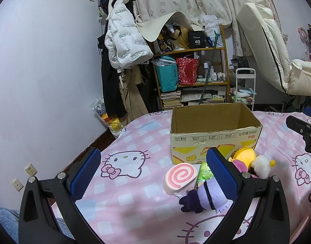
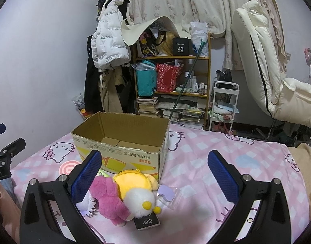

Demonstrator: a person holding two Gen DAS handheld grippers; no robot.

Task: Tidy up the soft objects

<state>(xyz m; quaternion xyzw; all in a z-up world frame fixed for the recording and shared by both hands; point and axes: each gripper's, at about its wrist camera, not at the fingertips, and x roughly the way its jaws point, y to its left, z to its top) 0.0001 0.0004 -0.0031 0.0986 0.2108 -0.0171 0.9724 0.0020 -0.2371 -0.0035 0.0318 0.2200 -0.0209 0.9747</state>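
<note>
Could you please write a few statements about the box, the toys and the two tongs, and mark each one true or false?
1. The open brown cardboard box holds several plush toys. False: only its bare bottom flaps show.
2. The left tongs are open and hold nothing. True.
3. The round pink-and-white swirl cushion lies on the pink cat-print bedsheet, in front of the box. True.
4. The right tongs are shut on the fluffy pink plush toy. False: they are open, and the toy lies on the sheet.
5. The purple-haired plush doll sits on top of the box. False: it lies on the sheet.
</note>
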